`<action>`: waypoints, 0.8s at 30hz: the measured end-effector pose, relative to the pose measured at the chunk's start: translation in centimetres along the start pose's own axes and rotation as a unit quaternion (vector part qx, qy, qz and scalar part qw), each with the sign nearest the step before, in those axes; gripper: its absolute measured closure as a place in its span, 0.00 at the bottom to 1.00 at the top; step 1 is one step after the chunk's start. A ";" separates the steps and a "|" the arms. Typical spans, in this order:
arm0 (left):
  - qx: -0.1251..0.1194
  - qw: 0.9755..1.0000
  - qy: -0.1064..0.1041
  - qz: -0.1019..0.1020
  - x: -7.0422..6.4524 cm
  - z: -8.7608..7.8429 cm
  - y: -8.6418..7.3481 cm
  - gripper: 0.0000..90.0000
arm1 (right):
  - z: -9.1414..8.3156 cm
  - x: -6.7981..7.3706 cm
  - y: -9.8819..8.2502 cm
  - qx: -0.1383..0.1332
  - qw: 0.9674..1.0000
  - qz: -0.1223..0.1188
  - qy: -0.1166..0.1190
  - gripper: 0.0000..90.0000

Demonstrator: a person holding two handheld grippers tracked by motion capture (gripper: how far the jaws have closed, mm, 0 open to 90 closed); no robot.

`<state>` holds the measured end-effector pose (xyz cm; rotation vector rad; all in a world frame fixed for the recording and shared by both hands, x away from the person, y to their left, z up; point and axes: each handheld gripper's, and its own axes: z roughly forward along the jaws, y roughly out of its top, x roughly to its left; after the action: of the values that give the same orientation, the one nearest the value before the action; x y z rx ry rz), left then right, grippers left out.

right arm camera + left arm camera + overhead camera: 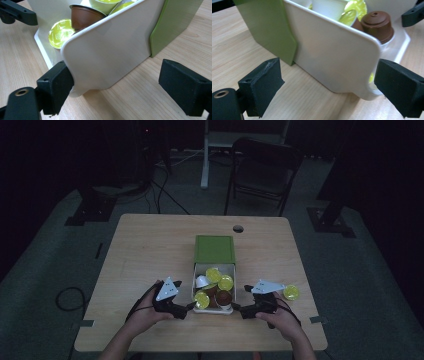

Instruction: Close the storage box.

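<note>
A green box (215, 249) lies mid-table with its white drawer (196, 275) pulled out toward me. The drawer holds several coffee capsules: yellow-lidded ones (201, 298), a brown one (223, 297) and a white one. My left gripper (189, 307) is at the drawer's front left corner and my right gripper (239, 309) at its front right corner. In the left gripper view the gripper (329, 87) stands open, jaws wide on either side of the drawer wall (332, 57). The right gripper (120, 87) is open too, one jaw against the drawer's rounded corner (107, 50).
One loose yellow-lidded capsule (291, 292) lies on the table right of my right hand. A cable hole (238, 228) sits near the table's far edge. A folding chair (262, 172) and stands are on the dark floor beyond.
</note>
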<state>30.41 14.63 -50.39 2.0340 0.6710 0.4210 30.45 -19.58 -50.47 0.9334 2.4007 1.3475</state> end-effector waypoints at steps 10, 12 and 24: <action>0.001 1.000 0.000 0.007 0.3 0.5 0.5 0.09 | 0.2 -0.3 0.2 0.002 1.000 0.003 -0.002 0.14; 0.001 1.000 -0.001 0.008 0.3 0.6 0.6 0.09 | 0.2 -0.5 0.2 0.001 1.000 0.005 -0.005 0.14; 0.007 1.000 -0.004 0.007 0.5 1.1 1.0 0.09 | 0.3 -1.3 0.5 0.001 1.000 0.007 -0.012 0.14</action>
<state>31.67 13.75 -50.11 2.0540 0.6577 0.4167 31.77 -20.00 -50.38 0.9619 2.3838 1.3305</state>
